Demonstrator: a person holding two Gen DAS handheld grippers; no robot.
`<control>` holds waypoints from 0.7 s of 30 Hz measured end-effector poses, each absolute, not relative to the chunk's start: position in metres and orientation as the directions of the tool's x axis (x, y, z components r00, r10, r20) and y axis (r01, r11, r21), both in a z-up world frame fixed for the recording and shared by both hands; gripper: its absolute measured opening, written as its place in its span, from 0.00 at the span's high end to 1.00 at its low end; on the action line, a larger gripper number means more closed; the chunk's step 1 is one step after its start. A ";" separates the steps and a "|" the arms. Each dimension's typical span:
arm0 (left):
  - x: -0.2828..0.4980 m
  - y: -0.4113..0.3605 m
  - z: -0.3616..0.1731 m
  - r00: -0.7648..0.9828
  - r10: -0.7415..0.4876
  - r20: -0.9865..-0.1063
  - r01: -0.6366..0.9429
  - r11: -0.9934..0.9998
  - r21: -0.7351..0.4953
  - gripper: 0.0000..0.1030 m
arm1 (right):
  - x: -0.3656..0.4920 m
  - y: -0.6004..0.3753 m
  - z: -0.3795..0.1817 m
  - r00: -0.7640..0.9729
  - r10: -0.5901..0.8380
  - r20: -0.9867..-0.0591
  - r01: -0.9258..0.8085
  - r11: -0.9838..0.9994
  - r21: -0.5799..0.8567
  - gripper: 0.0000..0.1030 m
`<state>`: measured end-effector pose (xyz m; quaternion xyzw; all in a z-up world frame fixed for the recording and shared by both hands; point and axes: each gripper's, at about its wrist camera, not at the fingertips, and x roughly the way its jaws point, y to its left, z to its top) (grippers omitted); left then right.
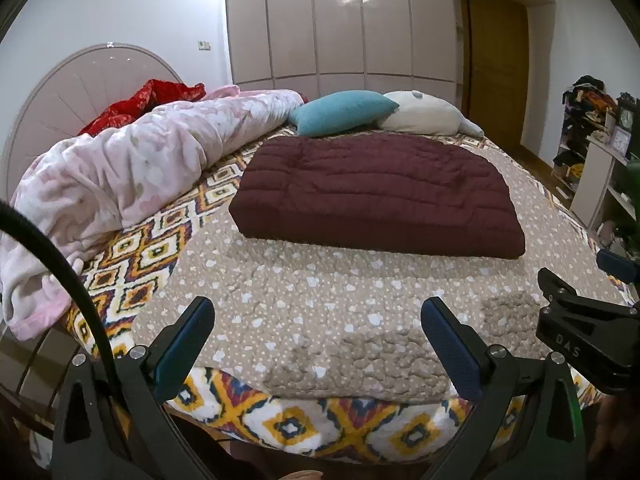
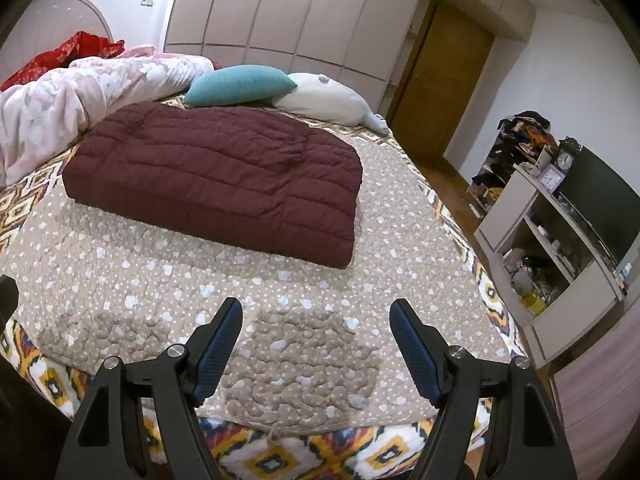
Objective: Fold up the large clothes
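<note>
Through the left wrist camera I see my left gripper (image 1: pixel 316 344) with its jaws spread wide and nothing between them, hanging over the near edge of the bed (image 1: pixel 288 428). The maroon quilted coat (image 1: pixel 376 196) lies folded into a thick rectangle on the beige dotted blanket (image 1: pixel 280 288), well apart from the fingers. A teal pillow (image 1: pixel 344 112) and a white plush pillow (image 1: pixel 428 114) sit just behind it; a pink floral duvet (image 1: pixel 132 168) is heaped to the left. Part of my right gripper (image 1: pixel 584 320) shows at the right edge.

Through the right wrist camera my right gripper (image 2: pixel 316 344) is likewise spread and empty above the blanket (image 2: pixel 304 352). The coat (image 2: pixel 220 184) lies ahead to the left, untouched. A shelf unit (image 2: pixel 516 216) stands right of the bed.
</note>
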<state>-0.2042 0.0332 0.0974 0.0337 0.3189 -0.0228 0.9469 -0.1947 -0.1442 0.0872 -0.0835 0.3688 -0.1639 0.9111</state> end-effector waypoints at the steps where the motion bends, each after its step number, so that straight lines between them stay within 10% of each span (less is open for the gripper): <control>1: -0.203 0.034 0.097 0.792 -0.025 -0.610 0.066 0.997 0.045 0.01 | -0.194 -0.144 0.087 0.673 -0.361 -0.646 0.237 0.932 -0.274 0.23; 21: -0.201 0.041 0.090 0.777 -0.063 -0.627 0.070 0.997 -0.012 0.01 | -0.192 -0.145 0.081 0.658 -0.362 -0.661 0.243 0.932 -0.268 0.23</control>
